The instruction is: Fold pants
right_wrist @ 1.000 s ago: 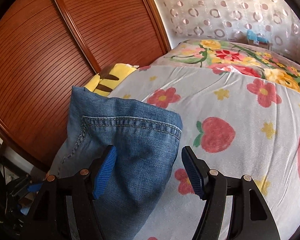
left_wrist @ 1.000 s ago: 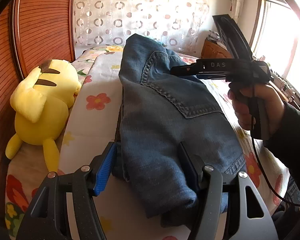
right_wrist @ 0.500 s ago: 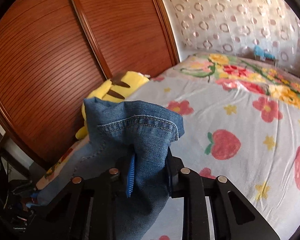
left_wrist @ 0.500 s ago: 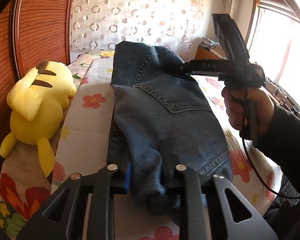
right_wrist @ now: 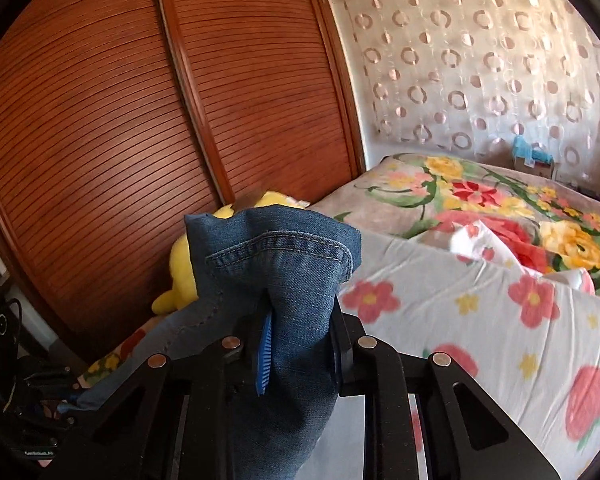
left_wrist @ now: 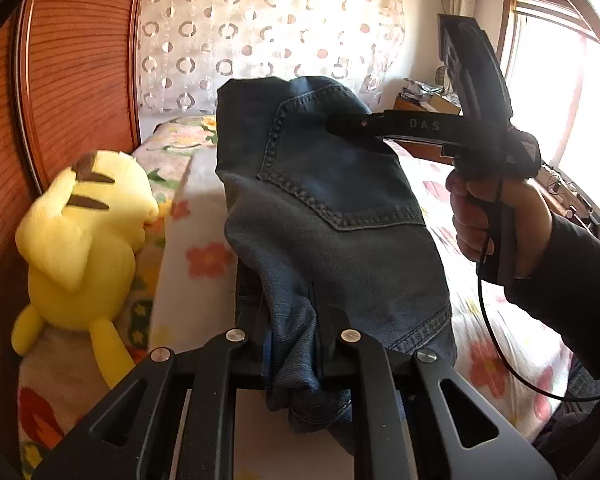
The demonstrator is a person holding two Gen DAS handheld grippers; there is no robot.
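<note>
Left gripper closing on jeans near edge, right gripper clamped on far edge, both pinching denim to carry fold over floral bed

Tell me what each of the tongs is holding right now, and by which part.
Both hold the jeans. The left tongs, closing, pinch a bunched fold at the near end. The right tongs pinch the far end just below a stitched hem.
</note>
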